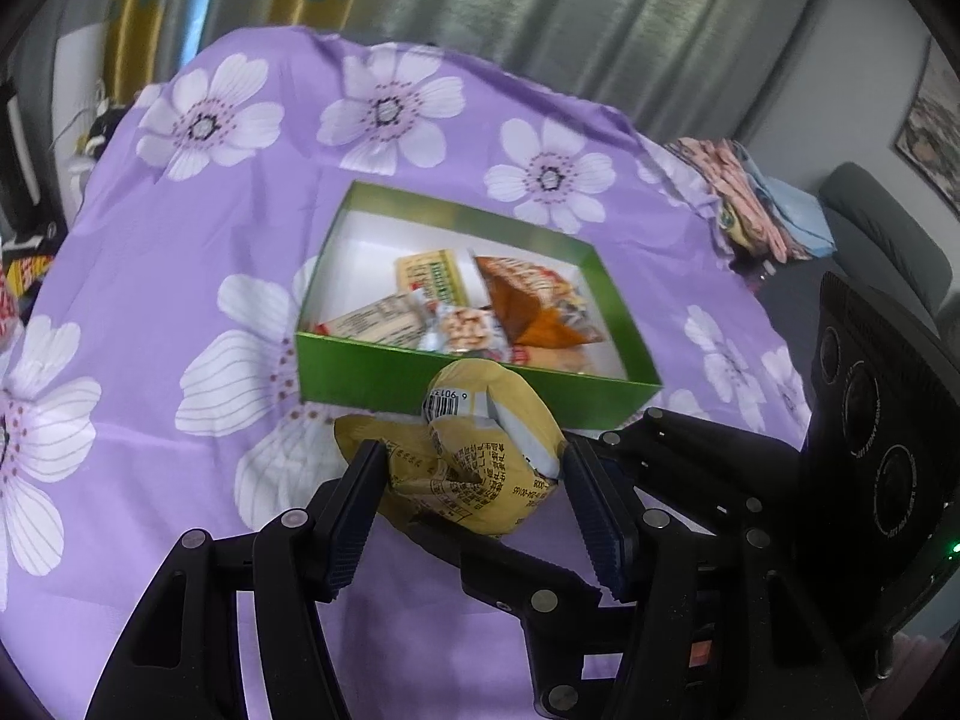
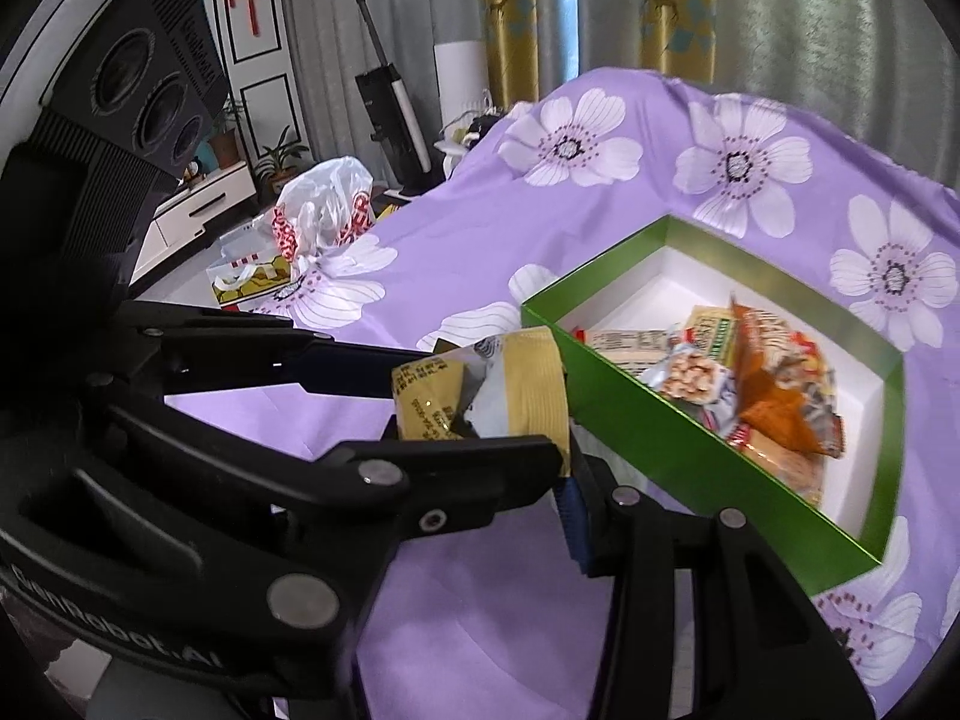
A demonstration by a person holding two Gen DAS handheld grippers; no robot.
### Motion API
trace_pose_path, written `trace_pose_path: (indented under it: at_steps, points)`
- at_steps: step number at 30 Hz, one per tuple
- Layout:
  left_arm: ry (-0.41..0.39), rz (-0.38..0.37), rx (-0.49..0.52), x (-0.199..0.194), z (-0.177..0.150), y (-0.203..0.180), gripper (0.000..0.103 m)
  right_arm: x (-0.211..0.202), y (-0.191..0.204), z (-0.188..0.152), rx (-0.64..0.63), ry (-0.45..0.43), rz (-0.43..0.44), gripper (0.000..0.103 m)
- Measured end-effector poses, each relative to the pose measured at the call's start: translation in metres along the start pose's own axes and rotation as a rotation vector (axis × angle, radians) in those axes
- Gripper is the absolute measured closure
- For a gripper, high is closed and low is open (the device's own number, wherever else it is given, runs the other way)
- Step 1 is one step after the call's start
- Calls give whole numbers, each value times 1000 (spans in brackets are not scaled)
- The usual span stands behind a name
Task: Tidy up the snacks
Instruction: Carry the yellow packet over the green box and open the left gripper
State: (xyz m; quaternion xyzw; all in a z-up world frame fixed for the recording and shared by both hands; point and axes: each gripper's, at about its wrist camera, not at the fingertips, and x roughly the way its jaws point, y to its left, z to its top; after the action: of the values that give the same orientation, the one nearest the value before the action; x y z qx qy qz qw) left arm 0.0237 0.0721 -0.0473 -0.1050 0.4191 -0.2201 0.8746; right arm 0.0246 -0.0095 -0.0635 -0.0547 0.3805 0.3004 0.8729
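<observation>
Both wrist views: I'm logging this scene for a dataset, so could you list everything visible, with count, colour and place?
Box: one, green outside, white inside, open, on the tablecloth.
Snack packets in the box: several, orange, cream and white, piled toward one end; exact count unclear.
Yellow snack packet: one, crumpled, just outside the box's near wall.
Tablecloth: one, purple with white flowers.
Plastic bag: one, white with red print, beyond the table's far left edge.
Upright vacuum: one, black, by the wall.
Curtains: grey and yellow, behind the table.
Folded cloths: pink and blue pile, past the table's right side.
Left tongs: black, closed on the yellow snack packet.
Right tongs: black; only one blue pad shows, state unclear.
</observation>
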Motion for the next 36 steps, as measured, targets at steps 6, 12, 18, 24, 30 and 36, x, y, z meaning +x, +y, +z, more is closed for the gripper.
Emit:
trace_pose_path:
  at_steps: [6, 12, 18, 24, 30, 36]
  points:
    - [-15, 2, 46, -8, 2, -26, 41, -25, -3, -6, 10, -43, -17, 57]
    - [-22, 6, 83, -11, 3, -48, 41, -44, -10, -10, 20, -77, -34, 57]
    - [-18, 16, 122, -7, 5, -69, 41, -58, -19, -15, 37, -100, -42, 57]
    - [-12, 25, 157, 0, 11, -85, 41, -66, -32, -19, 56, -123, -47, 57]
    - [-10, 24, 179, 8, 17, -95, 41, -71, -41, -20, 74, -142, -56, 57]
    - [-5, 24, 193, 16, 22, -101, 41, -71, -51, -20, 88, -151, -63, 57]
